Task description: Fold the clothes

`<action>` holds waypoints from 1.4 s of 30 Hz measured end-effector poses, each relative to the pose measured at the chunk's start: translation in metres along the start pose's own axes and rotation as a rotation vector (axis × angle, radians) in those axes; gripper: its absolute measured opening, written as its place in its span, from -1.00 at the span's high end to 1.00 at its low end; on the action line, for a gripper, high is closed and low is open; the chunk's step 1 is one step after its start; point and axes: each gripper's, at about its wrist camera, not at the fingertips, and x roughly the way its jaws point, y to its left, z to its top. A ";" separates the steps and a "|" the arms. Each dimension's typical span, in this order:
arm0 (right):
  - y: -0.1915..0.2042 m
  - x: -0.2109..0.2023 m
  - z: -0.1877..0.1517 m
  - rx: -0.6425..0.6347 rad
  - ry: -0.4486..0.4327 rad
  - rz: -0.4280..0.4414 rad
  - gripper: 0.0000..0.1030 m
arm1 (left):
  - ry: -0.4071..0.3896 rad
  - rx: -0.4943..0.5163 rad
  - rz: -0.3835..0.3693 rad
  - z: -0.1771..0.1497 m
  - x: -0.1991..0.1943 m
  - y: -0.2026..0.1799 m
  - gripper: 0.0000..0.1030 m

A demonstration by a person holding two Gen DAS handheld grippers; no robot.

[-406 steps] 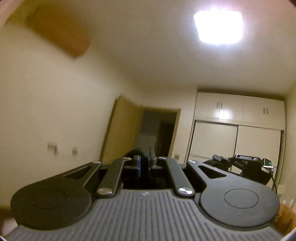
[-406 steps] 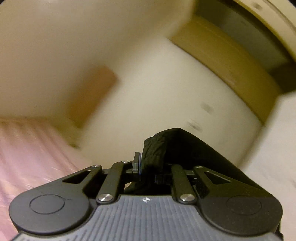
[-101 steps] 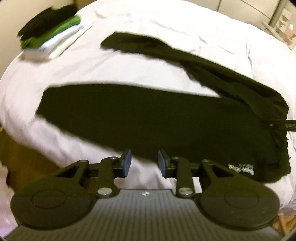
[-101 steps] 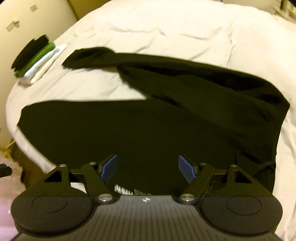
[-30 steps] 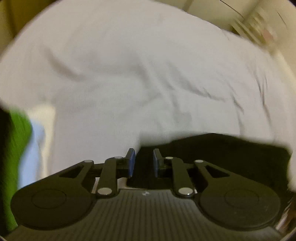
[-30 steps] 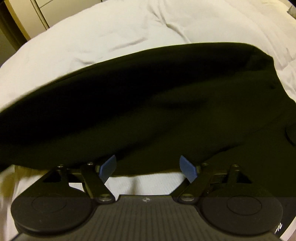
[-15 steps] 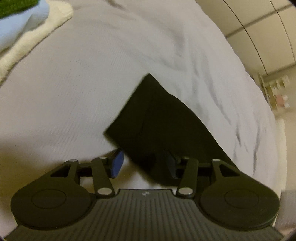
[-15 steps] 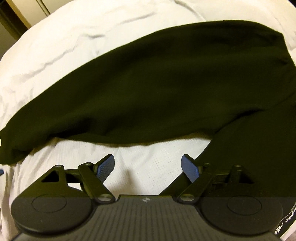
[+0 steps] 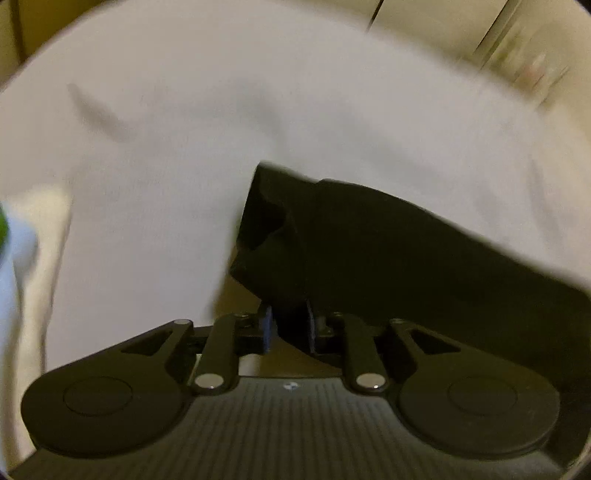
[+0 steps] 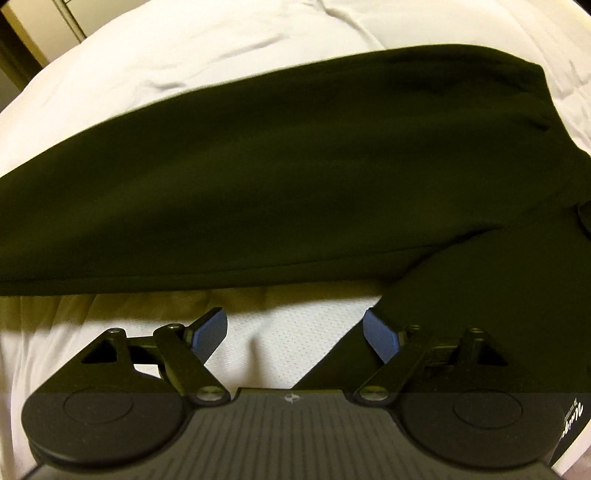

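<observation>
Left wrist view
Bed: white bedding point(image 9: 184, 147) fills most of the picture, and it looks blurry.
Far back: pale cupboard doors point(image 9: 461, 33) show at the top right, blurry too.
Left edge: a bit of green and white cloth point(image 9: 11, 236) peeks in. I cannot tell what it is.
Black garment: one end of it, the black sleeve point(image 9: 369, 251), comes in from the right side and ends near the middle of the picture.
Left gripper point(image 9: 289, 328): its two blue pads are close together, and the jaws have just been closing.
Where the cloth is: the lower corner of the black sleeve hangs right down between the two pads, and they pinch it.

Right wrist view
Bed: the same white bedding point(image 10: 221, 44) shows at the top, with soft wrinkles.
Black garment point(image 10: 295, 166): it lies in a wide band across the whole picture, from the left edge to the right edge.
More of it: another black part runs down the right side, under the right finger.
Right gripper point(image 10: 295, 330): its blue pads point(image 10: 210, 330) are far apart, and nothing is pinched.
Where the cloth is: white bedding lies between the pads. The left pad is over bedding, just below the black band.
Small thing: white letters point(image 10: 570, 417) show on the black cloth at the lower right, too small to read.
</observation>
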 end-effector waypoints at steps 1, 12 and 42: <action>0.000 -0.001 -0.001 0.000 0.002 0.002 -0.61 | 0.015 0.000 0.032 -0.007 0.010 -0.001 0.53; -0.022 -0.039 -0.038 -0.003 0.000 -0.041 -0.69 | -0.095 0.167 0.321 -0.034 -0.041 -0.041 0.14; -0.144 -0.232 -0.082 -0.460 -0.061 0.169 -0.74 | -0.118 0.016 0.172 -0.293 -0.314 -0.372 -0.37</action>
